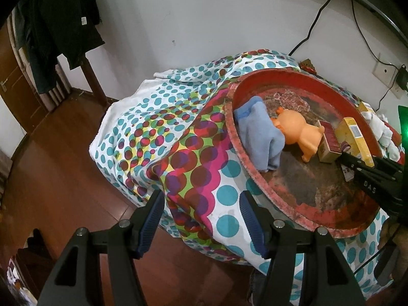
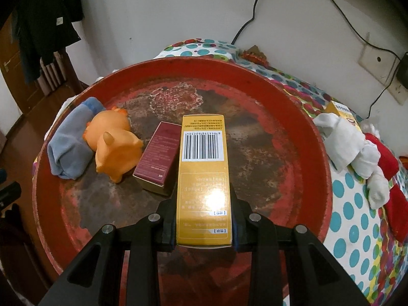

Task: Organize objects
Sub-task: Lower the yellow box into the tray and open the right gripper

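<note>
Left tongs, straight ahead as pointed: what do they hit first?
Probably the dotted multicoloured tablecloth draped over the table's side, just left of the round red tray. The left tongs are open and empty; depth is unclear.

White wall (image 1: 204,12), reddish wood floor (image 1: 63,178), brown door (image 1: 15,81).

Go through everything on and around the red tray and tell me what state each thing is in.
Round red metal tray: paint worn, on the dotted cloth.
Yellow cardboard box: clamped in the right hand-held gripper, over the tray.
Maroon box: lying in the tray.
Orange toy pig: on its side.
Blue cloth: folded.
White socks: outside the tray.
Left hand-held gripper: open, empty.
</note>
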`<state>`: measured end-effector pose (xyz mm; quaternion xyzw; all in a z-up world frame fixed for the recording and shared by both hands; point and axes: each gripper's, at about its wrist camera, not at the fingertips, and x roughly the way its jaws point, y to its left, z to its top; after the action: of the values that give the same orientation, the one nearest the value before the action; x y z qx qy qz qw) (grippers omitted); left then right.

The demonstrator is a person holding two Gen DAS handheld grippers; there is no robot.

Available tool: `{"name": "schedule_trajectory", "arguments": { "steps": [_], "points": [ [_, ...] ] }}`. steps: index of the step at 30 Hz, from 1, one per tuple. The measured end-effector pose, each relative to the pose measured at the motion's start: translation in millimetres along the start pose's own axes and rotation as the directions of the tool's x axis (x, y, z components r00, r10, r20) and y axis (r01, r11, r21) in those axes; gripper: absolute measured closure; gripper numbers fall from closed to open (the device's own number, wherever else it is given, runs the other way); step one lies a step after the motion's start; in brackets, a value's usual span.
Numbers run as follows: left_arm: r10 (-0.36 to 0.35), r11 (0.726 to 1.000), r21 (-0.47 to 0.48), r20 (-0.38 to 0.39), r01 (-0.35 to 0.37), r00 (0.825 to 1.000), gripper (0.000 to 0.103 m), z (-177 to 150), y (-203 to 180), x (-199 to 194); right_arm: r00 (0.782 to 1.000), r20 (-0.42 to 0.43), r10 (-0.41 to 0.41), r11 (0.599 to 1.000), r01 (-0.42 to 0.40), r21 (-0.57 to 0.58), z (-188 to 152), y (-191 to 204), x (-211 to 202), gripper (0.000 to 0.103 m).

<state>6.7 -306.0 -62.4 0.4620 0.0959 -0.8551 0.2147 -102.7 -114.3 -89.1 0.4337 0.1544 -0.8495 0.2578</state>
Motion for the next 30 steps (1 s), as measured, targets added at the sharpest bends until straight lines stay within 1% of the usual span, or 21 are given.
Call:
{"name": "schedule_trajectory", "arguments": {
  "steps": [5,6,9,11,12,13,14,17,22,30],
  "points": [
    [0.003,1.0,0.0,0.003,-0.003,1.0,0.04,-0.4,0.0,0.4,1.0,-0.006,0.003,1.0,-0.003,-0.011,-5.7,-4.1,-2.9,0.074],
    [0.003,1.0,0.002,0.004,-0.003,1.0,0.04,-0.5,-0.3,0.3,1.0,-0.008,0.006,1.0,-0.006,-0.011,-1.0,1.6,0.2,0.073],
    [0.002,1.0,0.004,0.001,-0.002,1.0,0.04,-1.1,-1.3,0.9,1.0,-0.008,0.011,1.0,-0.011,-0.013,3.6,10.0,1.8,0.065],
    [0.001,1.0,0.005,0.001,-0.001,1.0,0.04,-1.4,-2.6,0.7,1.0,-0.003,0.012,1.0,-0.012,-0.019,3.2,10.8,1.2,0.062],
    [0.001,1.0,0.005,0.002,-0.001,1.0,0.04,-1.6,-3.1,0.4,1.0,0.003,0.007,1.0,-0.006,-0.025,3.6,12.4,-0.1,0.058],
    [-0.001,1.0,0.009,0.002,0.001,1.0,0.04,-1.7,-3.9,0.4,1.0,0.008,0.003,1.0,-0.003,-0.029,5.2,15.8,0.3,0.051],
    [0.0,1.0,0.01,0.001,0.0,1.0,0.04,-1.6,-4.8,0.1,1.0,0.016,0.002,1.0,-0.002,-0.031,6.9,19.4,0.9,0.049],
    [-0.003,1.0,0.013,0.0,0.003,1.0,0.04,-1.9,-6.1,-0.1,0.999,0.033,0.002,0.999,0.0,-0.035,5.6,19.7,-5.5,0.048],
    [-0.005,1.0,0.015,0.001,0.005,1.0,0.04,-2.3,-6.9,-1.7,0.998,0.06,0.007,1.0,-0.006,-0.022,-0.2,12.4,-20.5,0.04],
    [0.003,0.999,0.048,0.004,-0.003,1.0,0.04,-5.4,-18.5,-1.9,0.994,0.105,0.014,0.999,-0.017,0.032,-9.4,-10.6,-39.8,0.036]
  ]
}}
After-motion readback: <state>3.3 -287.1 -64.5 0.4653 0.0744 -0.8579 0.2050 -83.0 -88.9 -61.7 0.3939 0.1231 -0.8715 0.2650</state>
